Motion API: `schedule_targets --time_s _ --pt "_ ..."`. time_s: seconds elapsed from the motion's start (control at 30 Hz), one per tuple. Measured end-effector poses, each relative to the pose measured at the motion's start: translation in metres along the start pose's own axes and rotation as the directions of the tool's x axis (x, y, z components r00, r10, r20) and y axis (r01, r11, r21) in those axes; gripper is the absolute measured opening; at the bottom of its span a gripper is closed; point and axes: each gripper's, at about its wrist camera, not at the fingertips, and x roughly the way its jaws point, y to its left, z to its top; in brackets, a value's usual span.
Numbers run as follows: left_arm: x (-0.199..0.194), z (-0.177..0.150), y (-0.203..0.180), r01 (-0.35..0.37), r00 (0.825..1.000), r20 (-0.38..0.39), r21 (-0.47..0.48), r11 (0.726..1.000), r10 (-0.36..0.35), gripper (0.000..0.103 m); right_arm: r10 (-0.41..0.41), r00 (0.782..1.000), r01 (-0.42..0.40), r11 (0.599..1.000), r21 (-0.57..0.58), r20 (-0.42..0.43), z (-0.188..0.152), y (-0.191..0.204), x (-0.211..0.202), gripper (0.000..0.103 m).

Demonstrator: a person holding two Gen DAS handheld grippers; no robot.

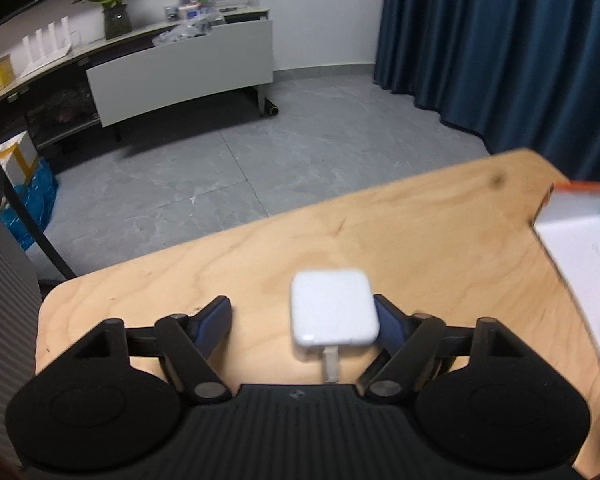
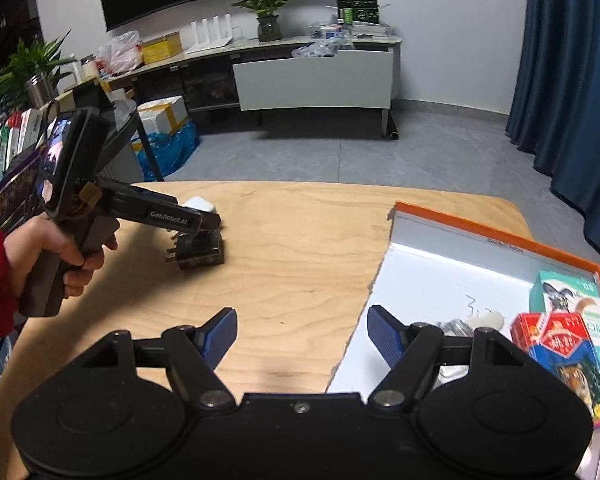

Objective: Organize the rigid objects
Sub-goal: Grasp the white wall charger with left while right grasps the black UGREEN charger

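Hovering over the wooden worktop (image 1: 420, 240), the left gripper (image 1: 302, 320) has a white charger (image 1: 334, 310) between its jaws, which stand apart: the right pad touches the charger's side, the left pad is clear of it. The charger sits near the worktop's left edge. From the right wrist view, a hand (image 2: 56, 252) in a red sleeve holds that gripper, and a black plug (image 2: 200, 250) lies under it. The right gripper (image 2: 302, 334) has its jaws apart with nothing between them, at the edge of an orange-rimmed tray (image 2: 460, 220) on the worktop's right side, which holds a blue-and-red box (image 2: 568, 356) and a teal box (image 2: 572, 292).
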Motion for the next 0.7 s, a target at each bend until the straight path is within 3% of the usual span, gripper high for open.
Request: schedule_targets --time_s 0.03,0.1,0.17,0.2,0.23,0.33,0.63,0.7 --pt "-0.001 -0.002 0.001 -0.006 1.0 0.009 0.02 1.0 0.006 0.079 0.005 1.0 -0.005 1.0 0.0 -0.002 0.001 0.001 0.003 0.085" --pt "-0.003 -0.004 0.005 0.005 1.0 0.023 0.007 1.0 -0.005 0.075 0.015 1.0 -0.015 1.0 0.001 -0.007 0.002 0.003 0.01 0.085" --pt "-0.003 0.0 0.007 0.002 0.999 0.032 -0.012 1.0 -0.002 0.059 0.022 1.0 -0.022 1.0 -0.008 -0.018 0.005 0.008 0.019 0.085" --pt "-0.003 0.002 0.007 0.0 0.999 0.032 -0.026 1.0 0.001 0.046 0.026 0.999 -0.027 0.999 -0.019 -0.023 0.006 0.011 0.023 0.085" --pt "-0.003 0.003 0.008 0.002 0.999 0.032 -0.041 0.999 -0.001 0.043 0.033 0.999 -0.034 0.999 -0.029 -0.024 0.007 0.014 0.026 0.085" --pt "-0.006 0.002 0.013 0.006 1.0 0.028 -0.074 0.997 -0.004 0.043 0.073 0.997 -0.075 0.996 -0.046 -0.037 0.013 0.025 0.039 0.085" --pt "-0.05 -0.012 0.037 -0.137 0.989 0.038 -0.169 0.976 0.145 0.043 0.196 0.978 -0.201 0.977 -0.07 -0.065 0.041 0.06 0.09 0.085" --pt "-0.058 -0.018 0.038 -0.156 0.985 0.041 -0.177 0.972 0.166 0.043 0.187 0.98 -0.191 0.979 -0.074 -0.062 0.047 0.067 0.099 0.085"
